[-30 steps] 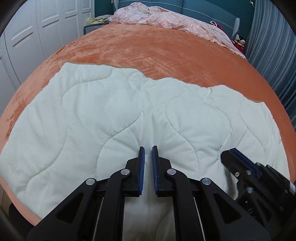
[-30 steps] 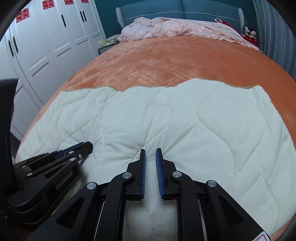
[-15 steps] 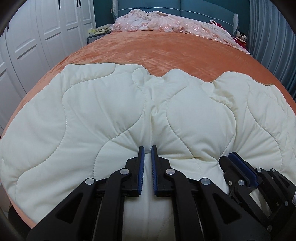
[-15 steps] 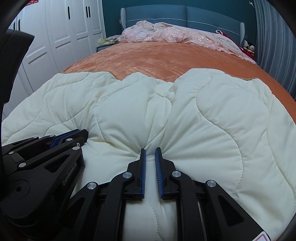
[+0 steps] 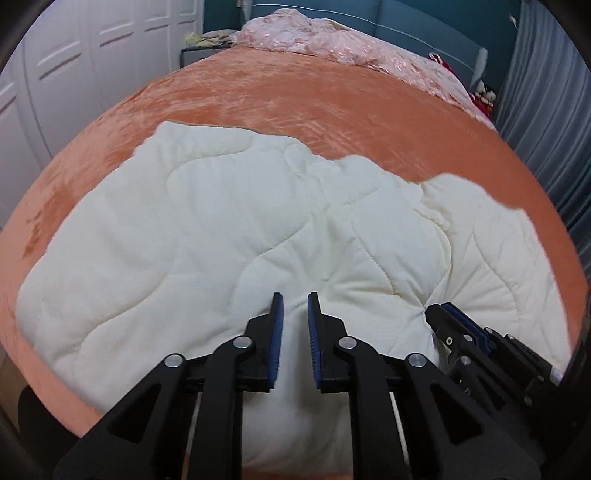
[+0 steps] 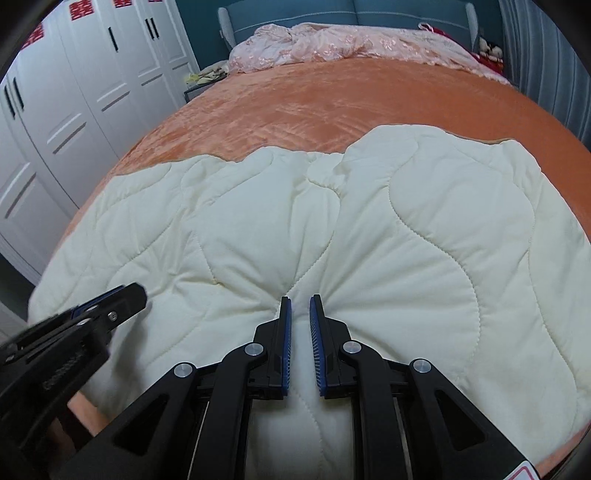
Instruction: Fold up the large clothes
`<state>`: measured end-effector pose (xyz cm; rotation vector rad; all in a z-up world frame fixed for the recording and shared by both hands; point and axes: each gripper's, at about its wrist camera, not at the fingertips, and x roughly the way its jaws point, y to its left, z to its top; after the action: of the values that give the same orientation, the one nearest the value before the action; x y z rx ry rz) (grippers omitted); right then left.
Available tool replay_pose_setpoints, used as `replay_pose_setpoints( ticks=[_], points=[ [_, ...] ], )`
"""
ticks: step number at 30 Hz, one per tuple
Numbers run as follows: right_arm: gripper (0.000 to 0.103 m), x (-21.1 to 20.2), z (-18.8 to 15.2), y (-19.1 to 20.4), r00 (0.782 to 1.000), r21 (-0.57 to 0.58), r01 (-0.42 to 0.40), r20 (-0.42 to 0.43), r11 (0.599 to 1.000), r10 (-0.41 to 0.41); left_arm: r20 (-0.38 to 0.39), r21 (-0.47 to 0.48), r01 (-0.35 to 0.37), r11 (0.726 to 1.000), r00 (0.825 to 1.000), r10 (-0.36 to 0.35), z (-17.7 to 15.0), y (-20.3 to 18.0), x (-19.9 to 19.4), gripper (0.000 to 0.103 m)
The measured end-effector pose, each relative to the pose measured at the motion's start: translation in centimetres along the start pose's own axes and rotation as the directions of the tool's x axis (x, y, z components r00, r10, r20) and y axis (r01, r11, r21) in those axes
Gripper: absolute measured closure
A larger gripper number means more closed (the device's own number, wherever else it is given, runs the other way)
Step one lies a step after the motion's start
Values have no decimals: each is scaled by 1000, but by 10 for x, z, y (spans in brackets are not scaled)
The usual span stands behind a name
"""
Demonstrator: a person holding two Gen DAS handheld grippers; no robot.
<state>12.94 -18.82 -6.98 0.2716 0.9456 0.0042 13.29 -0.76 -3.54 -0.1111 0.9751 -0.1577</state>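
Left gripper (image 5: 294,295): jaws opening, narrow gap, cream quilt fabric between them, pads not pressing it. Right gripper (image 6: 300,297): jaws narrow, clamped on pinched ridge of quilt (image 6: 424,236) (creases radiate from the pinch). Quilt padded, soft, wavy stitch lines, rumpled far edge, spread across near end of bed (image 6: 314,99). Bedspread orange plush, sheen. Pink lacy cover (image 6: 332,46) bunched at headboard.

1. an orange bedspread (image 6: 314,107) covers the bed.
2. a crumpled pink floral cover (image 6: 332,44) lies at its far end, against a teal headboard (image 6: 351,11).
3. white wardrobe doors (image 6: 74,103) stand to the left.
4. grey-blue curtains (image 5: 546,110) hang to the right.
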Motion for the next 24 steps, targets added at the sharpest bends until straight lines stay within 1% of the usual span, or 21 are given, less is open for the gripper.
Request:
replay_pose_setpoints(
  ticks=[1, 2, 4, 5, 7, 9, 10, 11, 13, 14, 15, 16, 17, 18, 19, 20, 21, 23, 24],
  points=[
    [89, -7, 1, 1, 1000, 31, -28, -10, 999, 29, 8, -44, 5, 999, 1000, -5, 0, 17, -11, 69],
    [89, -12, 1, 2, 998, 50, -55, -15, 997, 55, 22, -99, 9, 995, 1000, -7, -2, 37, -25, 62],
    [89, -20, -2, 9, 995, 62, -93, -30, 994, 95, 34, -186, -8, 982, 999, 15, -7, 77, -44, 56],
    [89, -22, -5, 14, 994, 60, -100, -42, 993, 102, 29, -231, -30, 973, 999, 37, -11, 97, -51, 55],
    [89, -22, -13, 21, 990, 59, -118, -74, 991, 122, 3, -297, -40, 954, 999, 43, -20, 130, -56, 54],
    [89, -17, -21, 26, 987, 55, -114, -103, 992, 119, -41, -360, -55, 931, 998, 44, -29, 158, -50, 53],
    [89, -14, -24, 27, 987, 53, -106, -117, 993, 112, -53, -389, -35, 921, 998, 16, -34, 165, -45, 49],
    [89, -12, -26, 30, 986, 51, -99, -127, 994, 105, -61, -430, -2, 903, 998, -27, -38, 174, -40, 46],
    [89, -9, -28, 31, 986, 37, -86, -143, 996, 90, -56, -494, 48, 868, 995, -86, -41, 182, -31, 44],
    [89, -8, -28, 31, 985, 32, -83, -148, 996, 87, -43, -504, 74, 861, 993, -111, -40, 181, -28, 41],
    [89, -6, -26, 30, 984, 34, -83, -155, 996, 88, -35, -503, 97, 859, 991, -132, -37, 178, -23, 38],
    [89, -4, -26, 29, 982, 40, -86, -163, 996, 91, -39, -500, 110, 859, 988, -149, -34, 175, -18, 33],
    [89, -2, -26, 28, 981, 46, -89, -168, 995, 95, -45, -504, 137, 853, 982, -184, -32, 172, -10, 30],
    [89, -1, -25, 26, 980, 54, -93, -171, 994, 101, -51, -513, 160, 843, 975, -216, -31, 169, -2, 29],
    [89, 0, -26, 25, 979, 66, -98, -173, 993, 108, -60, -524, 162, 836, 972, -226, -30, 166, 5, 28],
    [90, 1, -27, 23, 978, 75, -101, -173, 992, 113, -55, -525, 161, 836, 973, -222, -29, 164, 6, 29],
    [90, 1, -28, 23, 978, 80, -103, -172, 991, 116, -52, -516, 159, 842, 975, -216, -27, 160, 6, 31],
    [90, 2, -30, 24, 979, 68, -101, -171, 992, 112, -44, -495, 164, 853, 976, -213, -24, 152, -2, 52],
    [90, 3, -29, 24, 979, 60, -100, -172, 993, 109, -36, -486, 165, 858, 977, -209, -22, 150, -8, 59]
  ],
)
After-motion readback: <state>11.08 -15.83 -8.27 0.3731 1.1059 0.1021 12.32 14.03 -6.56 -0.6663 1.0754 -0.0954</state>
